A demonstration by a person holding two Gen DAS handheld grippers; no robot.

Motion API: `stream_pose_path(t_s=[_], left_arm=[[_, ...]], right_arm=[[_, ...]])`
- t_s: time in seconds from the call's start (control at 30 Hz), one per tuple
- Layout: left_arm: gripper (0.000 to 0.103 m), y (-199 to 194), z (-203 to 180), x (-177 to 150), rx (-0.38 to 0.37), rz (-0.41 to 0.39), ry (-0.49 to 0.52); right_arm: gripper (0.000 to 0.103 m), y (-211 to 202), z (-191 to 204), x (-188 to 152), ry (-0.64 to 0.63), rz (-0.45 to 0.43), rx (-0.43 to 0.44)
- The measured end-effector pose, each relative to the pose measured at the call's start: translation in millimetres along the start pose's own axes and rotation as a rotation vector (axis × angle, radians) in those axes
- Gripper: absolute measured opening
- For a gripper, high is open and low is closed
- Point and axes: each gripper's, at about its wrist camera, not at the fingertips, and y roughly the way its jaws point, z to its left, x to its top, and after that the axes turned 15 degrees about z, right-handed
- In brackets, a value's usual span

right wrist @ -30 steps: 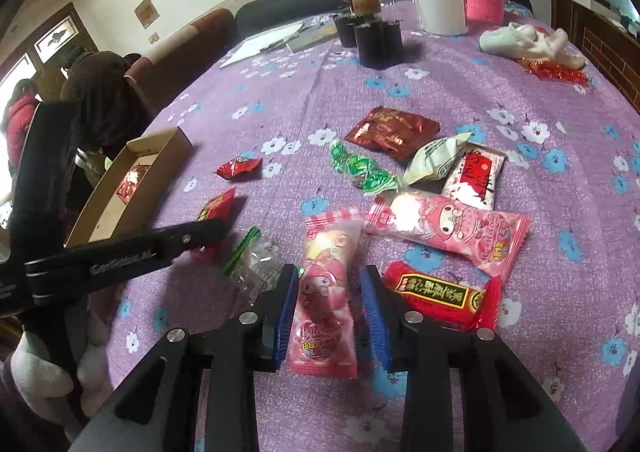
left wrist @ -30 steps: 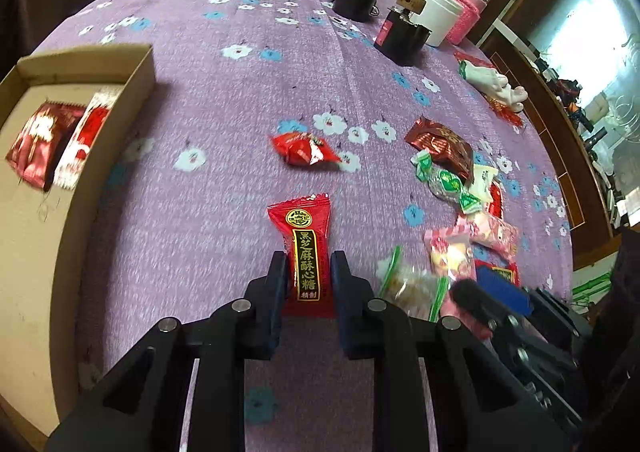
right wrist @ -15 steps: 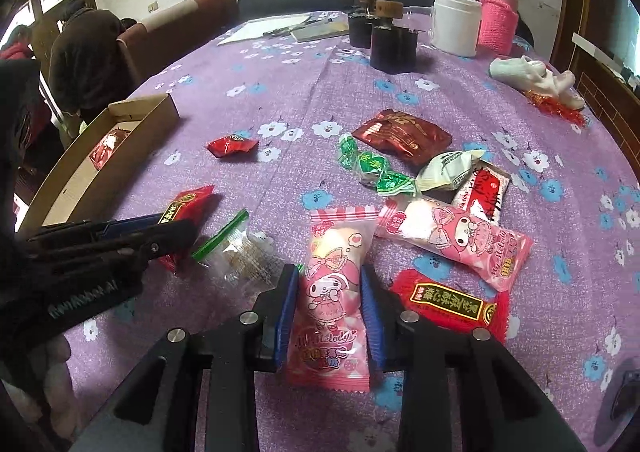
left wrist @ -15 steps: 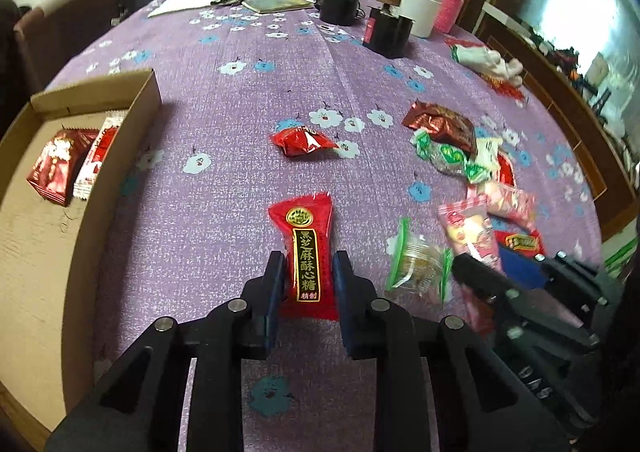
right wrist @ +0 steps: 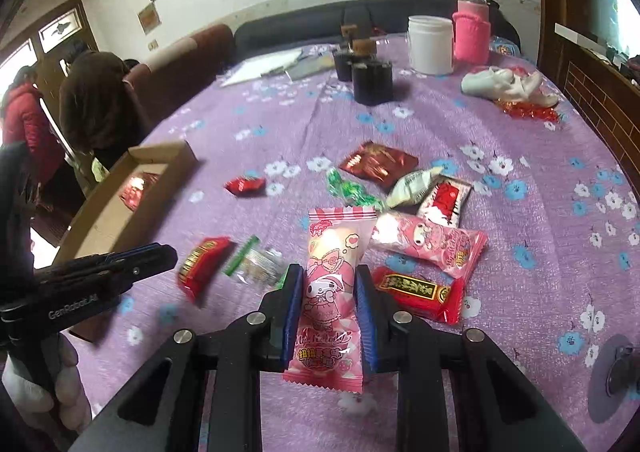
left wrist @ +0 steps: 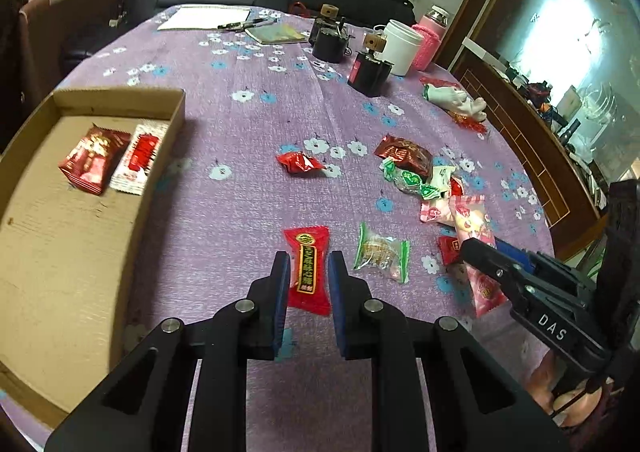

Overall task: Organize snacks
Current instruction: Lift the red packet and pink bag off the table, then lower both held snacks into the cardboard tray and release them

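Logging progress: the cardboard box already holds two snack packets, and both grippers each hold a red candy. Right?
Not quite. The left gripper does hold a red candy, but the right gripper holds a pink snack packet, as the right wrist view shows. The cardboard box does hold two snack packets.

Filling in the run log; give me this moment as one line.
left gripper: shut on red candy | right gripper: shut on pink snack pack | cardboard box: two packets inside
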Motion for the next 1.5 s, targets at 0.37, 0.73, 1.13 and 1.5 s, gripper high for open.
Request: stream_pose_path(t_s=[0.37,0.73,1.13,1.5], left_arm=[[0.037,39.9,-16.8,10.9,0.120,0.039,0.114],[0.016,52.6,-20.7,10.7,0.120,0.059,0.127],[0.016,-43.6,48.3,10.9,-0.065,-0.037,-0.035],[0.017,-65.4,169.3,52.4,0.088,-0.059,-0.221]], right_arm=[[0.027,4.3,15.0,-6.0,-0.013,0.018,0.006],[0.026,3.0,9.9,-8.5,0.002,0.014,0.025],[0.026,-2.8,27.9,6.2,-0.014,0.011,0.121],[0.026,13.9,133.0,79.2,-0.126,0.025,0.328]])
